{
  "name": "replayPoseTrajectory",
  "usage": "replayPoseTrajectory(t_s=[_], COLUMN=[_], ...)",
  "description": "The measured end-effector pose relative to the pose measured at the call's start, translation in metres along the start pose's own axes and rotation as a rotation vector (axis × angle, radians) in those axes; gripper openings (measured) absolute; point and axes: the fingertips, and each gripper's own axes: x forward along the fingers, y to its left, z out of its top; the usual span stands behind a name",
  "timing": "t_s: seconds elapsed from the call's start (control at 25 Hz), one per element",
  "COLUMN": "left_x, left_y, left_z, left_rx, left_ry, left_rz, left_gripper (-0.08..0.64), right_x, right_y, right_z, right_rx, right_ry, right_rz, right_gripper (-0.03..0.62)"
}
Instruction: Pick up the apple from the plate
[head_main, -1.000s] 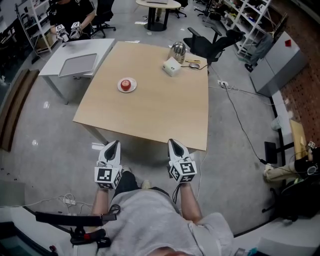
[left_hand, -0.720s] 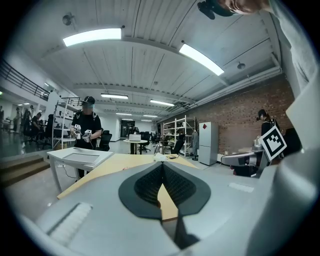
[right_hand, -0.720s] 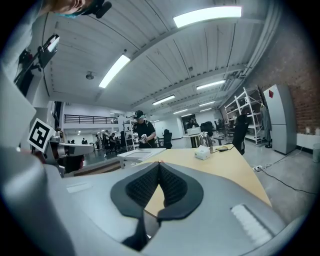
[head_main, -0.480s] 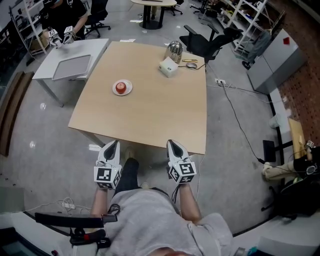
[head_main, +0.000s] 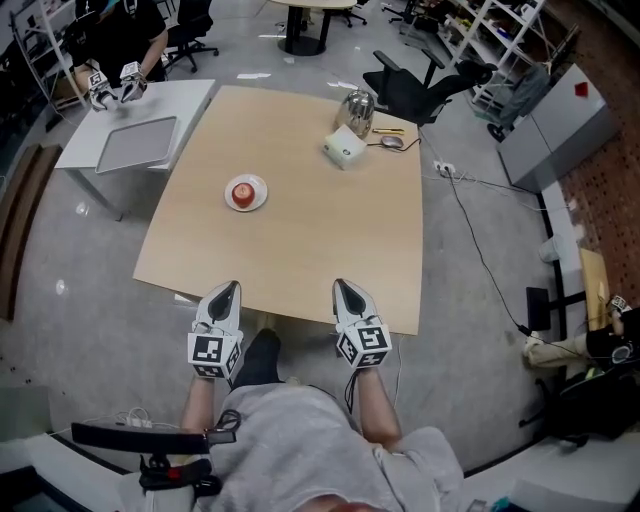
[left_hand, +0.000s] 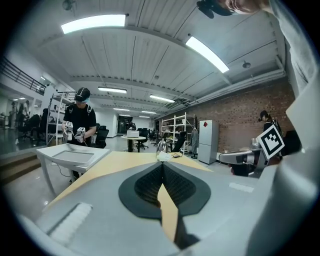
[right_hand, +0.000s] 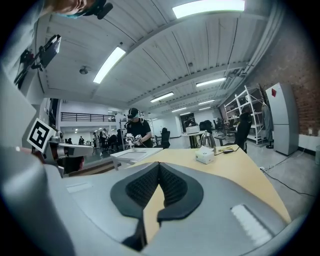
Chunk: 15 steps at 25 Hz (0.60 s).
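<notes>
A red apple (head_main: 242, 192) sits on a small white plate (head_main: 256, 181) at the left middle of the tan table (head_main: 300, 240). My left gripper (head_main: 229, 289) hovers at the table's near edge, jaws shut and empty, well short of the plate. My right gripper (head_main: 341, 288) is level with it a little to the right, also shut with nothing held. In the left gripper view its tips (left_hand: 162, 165) meet over the tabletop; in the right gripper view the tips (right_hand: 159, 166) meet likewise. The apple is hidden in both gripper views.
A white box (head_main: 343, 148) and a metal kettle (head_main: 359, 104) stand at the table's far right, with small items beside them. A white side table (head_main: 130, 125) with a grey tray adjoins on the left, where another person (head_main: 125, 35) holds grippers. A black chair (head_main: 425, 85) stands behind.
Both grippers and the person have come forward to the table's near edge; the table now sits lower and closer in the head view. Jaws stayed shut.
</notes>
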Motion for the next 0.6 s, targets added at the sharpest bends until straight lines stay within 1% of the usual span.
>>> replayPoseTrajectory(t_s=[0.2, 0.36, 0.6], left_x=[0.035, 0.06, 0.097], left_y=[0.026, 0.04, 0.063], left_z=[-0.003, -0.005, -0.006], left_rx=[-0.012, -0.021, -0.032], left_ry=[0.017, 0.046, 0.066], left_rz=[-0.008, -0.021, -0.035], left_gripper=[0.02, 0.018, 0.019], right_x=[0.042, 0.069, 0.111], right_y=[-0.008, -0.013, -0.02], right_z=[-0.005, -0.002, 0.0], right_rx=[0.012, 0.022, 0.025], right_ry=[0.027, 0.043, 0.066], right_rz=[-0.004, -0.006, -0.005], right_gripper=[0.006, 0.006, 0.006])
